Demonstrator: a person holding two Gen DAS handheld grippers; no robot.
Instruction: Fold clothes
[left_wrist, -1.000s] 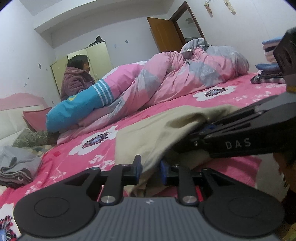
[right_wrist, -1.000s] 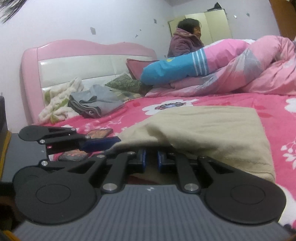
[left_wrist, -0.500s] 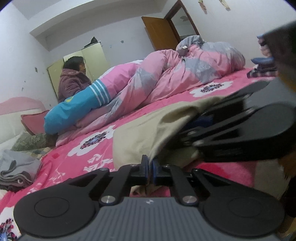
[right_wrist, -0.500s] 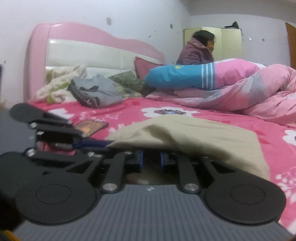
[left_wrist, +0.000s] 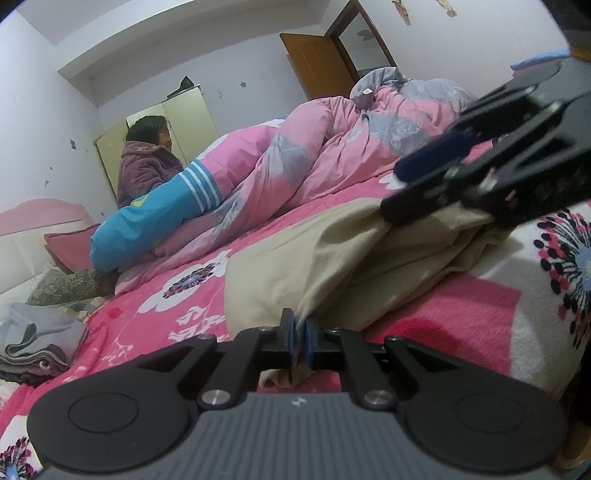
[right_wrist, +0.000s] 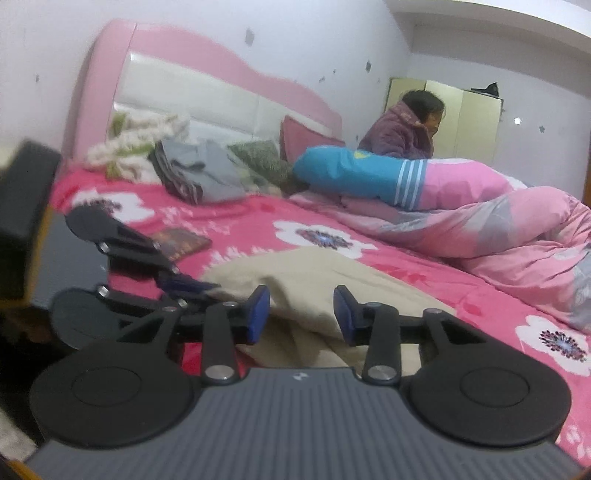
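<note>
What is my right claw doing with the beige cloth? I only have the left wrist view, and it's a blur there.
Observer: The right claw has just been opening; the beige cloth lies between its pads, which do not press it.
Operator: Anything lying beyond the left claw?
Observer: A small dark book lies flat on the bedspread past the left claw, apart from the cloth.
Operator: And by the headboard?
Observer: A fluffy white and green blanket is heaped against the headboard, beside the grey clothes.
</note>
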